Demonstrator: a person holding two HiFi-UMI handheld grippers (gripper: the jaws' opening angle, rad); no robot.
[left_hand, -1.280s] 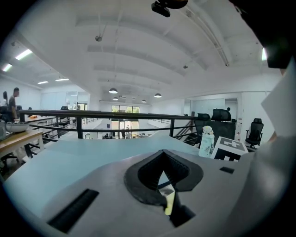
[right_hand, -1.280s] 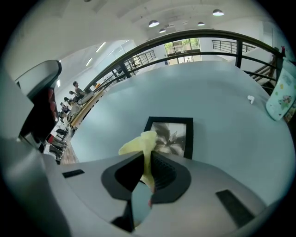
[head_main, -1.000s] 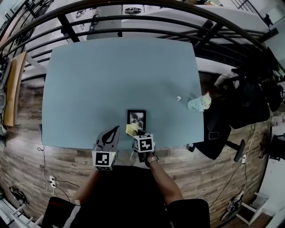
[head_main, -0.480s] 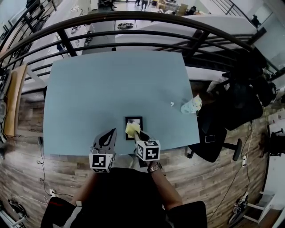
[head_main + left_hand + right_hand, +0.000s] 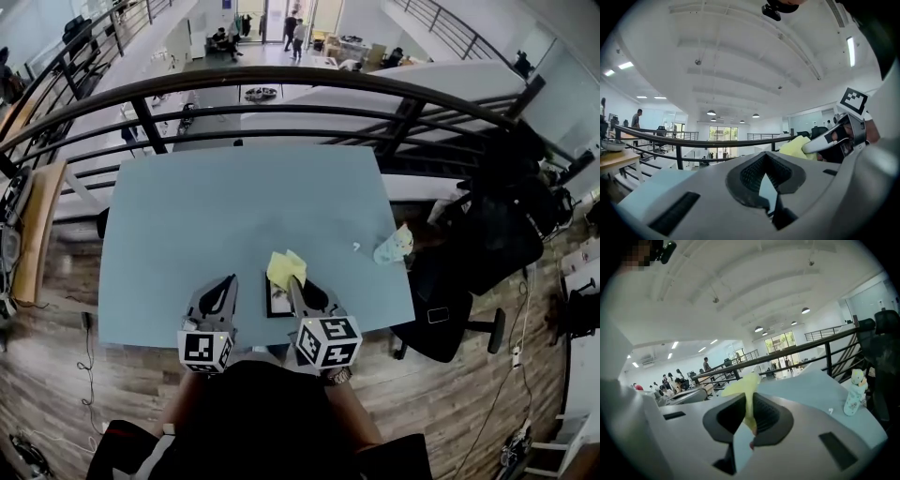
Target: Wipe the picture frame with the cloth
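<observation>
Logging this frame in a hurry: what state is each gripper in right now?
Left gripper: closed, holding nothing.
Right gripper: closed on the cloth.

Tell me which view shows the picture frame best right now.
The head view: the picture frame lies on the table near its front edge, its top hidden behind the yellow cloth held in the right gripper. Neither gripper view shows the frame; both look out over the table.
</observation>
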